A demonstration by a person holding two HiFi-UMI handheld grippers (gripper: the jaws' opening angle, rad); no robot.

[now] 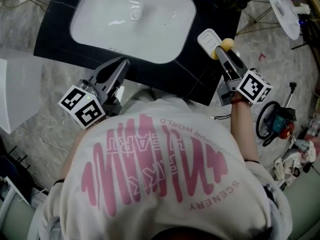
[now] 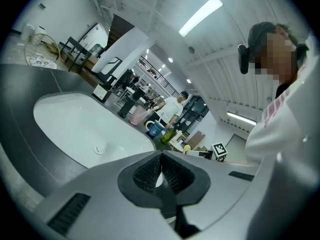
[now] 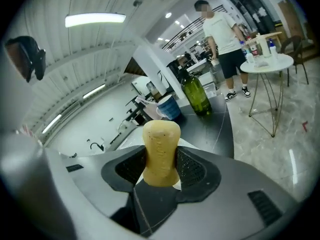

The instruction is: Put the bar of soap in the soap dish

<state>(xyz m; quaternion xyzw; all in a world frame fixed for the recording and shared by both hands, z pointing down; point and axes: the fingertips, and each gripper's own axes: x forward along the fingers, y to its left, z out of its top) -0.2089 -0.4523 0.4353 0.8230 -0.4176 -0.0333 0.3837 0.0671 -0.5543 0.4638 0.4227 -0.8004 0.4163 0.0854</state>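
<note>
Where the right gripper [image 3: 161, 170] brings its two black ribbed pads [image 3: 194, 168] together, one bar of soap [image 3: 161, 146] stands pinched between them. Its lower half is pressed on both flat sides, and its rounded top rises clear above the fingertips. The bar is a pale yellow, waxy-looking oblong with soft corners and faint specks. From the head view it hangs at the near end of the single soap dish [image 1: 207, 37], a smooth white rounded-rectangle tray. The dish sits on the black countertop [image 1: 60, 41], right of the one glossy white oval basin [image 1: 132, 16]. Whether soap and dish touch is hard to judge from above. The left gripper [image 2: 161, 170], grey moulded plastic like its twin, sits at the counter's front edge with its jaws pressed together and nothing between them.
</note>
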